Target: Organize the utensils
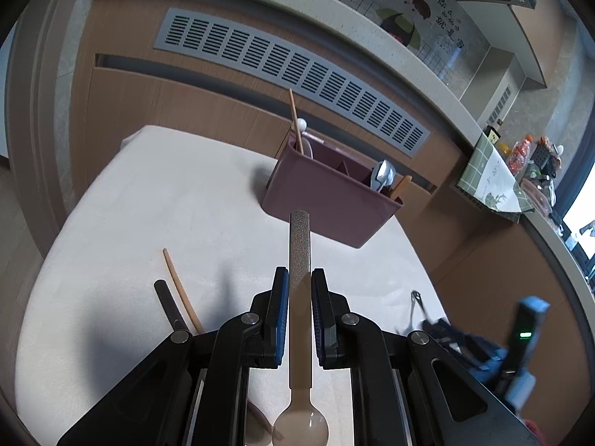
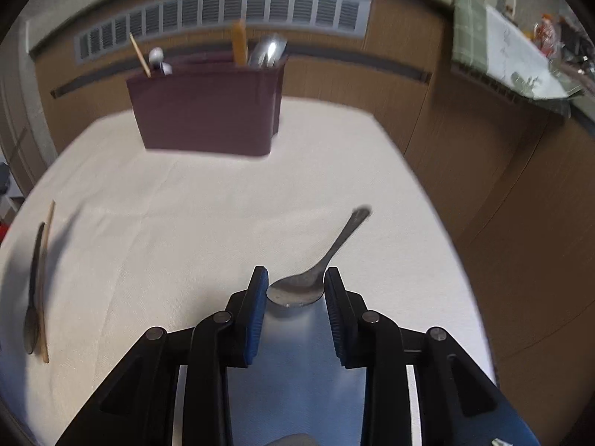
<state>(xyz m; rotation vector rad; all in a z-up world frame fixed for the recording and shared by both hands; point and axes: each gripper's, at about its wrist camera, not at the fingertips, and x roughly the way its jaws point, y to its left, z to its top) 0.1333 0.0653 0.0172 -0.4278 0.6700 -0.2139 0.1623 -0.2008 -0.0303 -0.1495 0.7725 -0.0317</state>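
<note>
The left tongs [image 1: 299, 286] clamp a tan spoon [image 1: 299, 297] by its handle, bowl back toward the camera and handle tip aimed at the maroon organizer [image 1: 327, 200] at twelve o'clock, probably so it can drop in handle-first; the right tongs [image 2: 295, 286] stand parted around the bowl of a steel spoon [image 2: 319, 271] lying on the counter [image 2: 186, 223], handle running to one o'clock; whether the pads touch it is unclear; a dark spoon [image 2: 33, 290] and chopstick [image 2: 45, 282] wait at nine o'clock.
</note>
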